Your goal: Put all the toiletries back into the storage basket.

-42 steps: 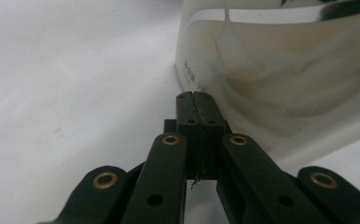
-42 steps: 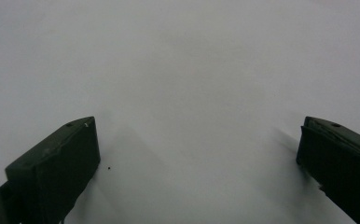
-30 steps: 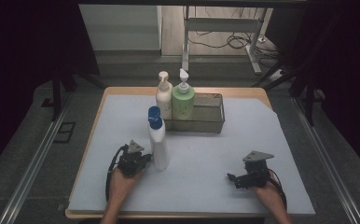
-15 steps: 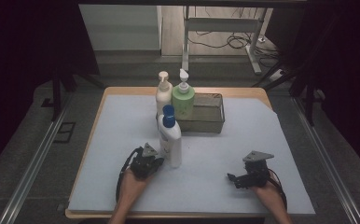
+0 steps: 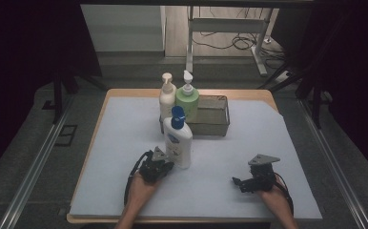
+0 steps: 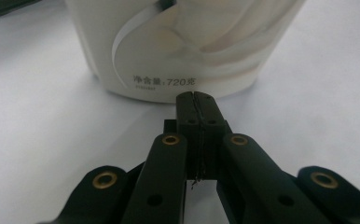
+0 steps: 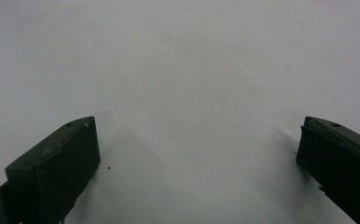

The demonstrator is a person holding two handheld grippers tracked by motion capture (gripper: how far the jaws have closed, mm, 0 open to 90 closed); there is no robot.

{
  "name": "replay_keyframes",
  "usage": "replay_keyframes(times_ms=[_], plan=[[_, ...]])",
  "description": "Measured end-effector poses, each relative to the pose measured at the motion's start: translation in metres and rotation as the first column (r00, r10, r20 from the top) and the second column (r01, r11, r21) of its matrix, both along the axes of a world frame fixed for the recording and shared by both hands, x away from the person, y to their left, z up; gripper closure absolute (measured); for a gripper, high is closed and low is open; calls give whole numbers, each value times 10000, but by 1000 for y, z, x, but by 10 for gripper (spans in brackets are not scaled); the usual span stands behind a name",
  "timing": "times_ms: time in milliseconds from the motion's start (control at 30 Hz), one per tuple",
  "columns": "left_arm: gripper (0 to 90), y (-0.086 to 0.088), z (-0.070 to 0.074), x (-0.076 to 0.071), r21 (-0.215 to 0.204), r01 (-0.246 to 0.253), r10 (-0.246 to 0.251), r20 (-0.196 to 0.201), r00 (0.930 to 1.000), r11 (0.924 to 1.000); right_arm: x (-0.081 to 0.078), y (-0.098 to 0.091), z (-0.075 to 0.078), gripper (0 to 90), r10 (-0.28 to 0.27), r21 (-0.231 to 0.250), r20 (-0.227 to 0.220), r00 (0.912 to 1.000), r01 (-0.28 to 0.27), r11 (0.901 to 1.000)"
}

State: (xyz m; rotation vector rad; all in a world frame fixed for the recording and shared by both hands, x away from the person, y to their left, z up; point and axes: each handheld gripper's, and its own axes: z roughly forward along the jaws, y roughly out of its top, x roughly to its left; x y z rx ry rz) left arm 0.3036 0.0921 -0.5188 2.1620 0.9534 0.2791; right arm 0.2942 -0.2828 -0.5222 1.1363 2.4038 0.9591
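A white lotion bottle (image 5: 178, 140) with a blue cap stands upright on the white mat, just in front of the basket. My left gripper (image 5: 168, 164) is shut with nothing between its jaws. In the left gripper view its closed tips (image 6: 197, 95) rest against the foot of the bottle (image 6: 183, 42), just under the printed label. My right gripper (image 5: 237, 182) lies low on the mat at the front right, well apart from the bottle. Its jaws stand wide open over bare mat (image 7: 197, 140).
A grey wire basket (image 5: 215, 125) sits at the back middle of the mat. A cream pump bottle (image 5: 167, 98) and a green pump bottle (image 5: 187, 98) stand at its left end. The mat (image 5: 120, 138) covers a wooden table; dark floor and rails lie around it.
The left gripper and the white bottle have slid to the right across the mat, closer to the basket. The bottle stays upright. The right gripper has not moved.
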Motion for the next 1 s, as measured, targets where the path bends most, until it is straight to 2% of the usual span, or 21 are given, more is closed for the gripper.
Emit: replay_keyframes(times_ms=[167,267,400,633,1000], plan=[[886,0,0,0,-80,41,-41,-37,10000,10000,0,0,0,0,-10,-20,1,10000,10,10000],[842,-2,1,-4,177,187,-189,101,9998,9997,0,0,0,0,-2,-22,-17,10000,2,10000],[744,-4,4,-9,485,211,-227,318,9992,9986,0,0,0,0,-37,-21,-31,10000,37,10000],[551,4,8,-15,407,-60,42,437,9990,9992,1,1,1,0,-62,-55,-50,10000,62,10000],[284,18,9,-24,249,-618,613,203,9979,9978,-1,3,3,0,-57,-53,-183,9998,56,10000]])
